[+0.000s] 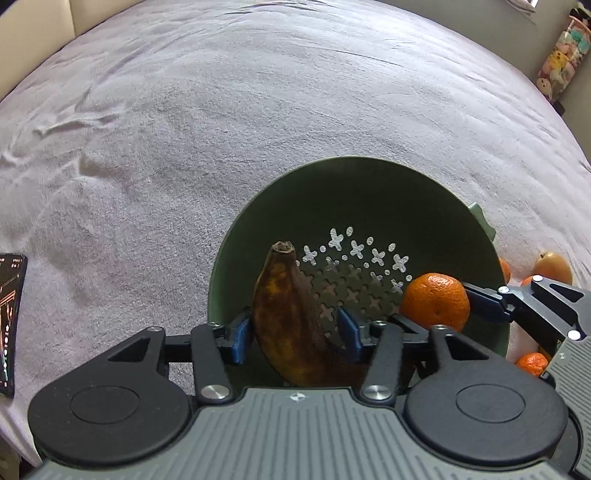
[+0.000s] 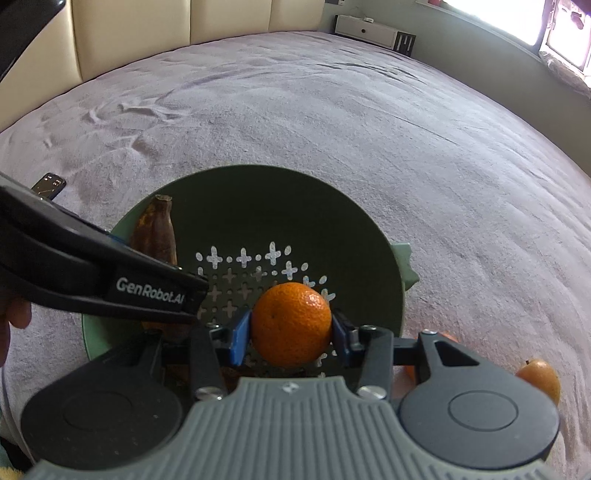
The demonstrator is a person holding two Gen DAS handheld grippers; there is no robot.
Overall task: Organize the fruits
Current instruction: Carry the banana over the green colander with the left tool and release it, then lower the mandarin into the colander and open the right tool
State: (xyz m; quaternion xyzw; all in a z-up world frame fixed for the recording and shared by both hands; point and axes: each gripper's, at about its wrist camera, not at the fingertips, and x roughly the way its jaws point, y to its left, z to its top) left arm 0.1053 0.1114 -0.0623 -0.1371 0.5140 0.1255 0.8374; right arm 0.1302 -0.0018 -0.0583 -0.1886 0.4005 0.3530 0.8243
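Observation:
A green colander bowl [image 1: 369, 192] with cross-shaped holes sits on the bed; it also shows in the right wrist view [image 2: 280, 199]. My left gripper [image 1: 295, 338] is shut on a brown overripe banana [image 1: 291, 317] over the bowl's left side; the banana also shows in the right wrist view [image 2: 155, 229]. My right gripper [image 2: 290, 334] is shut on an orange mandarin [image 2: 291, 323] above the bowl's holed floor. The same mandarin [image 1: 436, 301] shows at the right in the left wrist view, held by the right gripper's fingers [image 1: 484, 299].
More fruit lies on the bed right of the bowl: an apple-like fruit [image 1: 552, 267], [image 2: 539, 376] and small mandarins [image 1: 532, 363]. A phone [image 1: 11, 321] lies at the left. The grey bedspread [image 2: 369, 129] stretches beyond, to a padded headboard [image 2: 147, 33].

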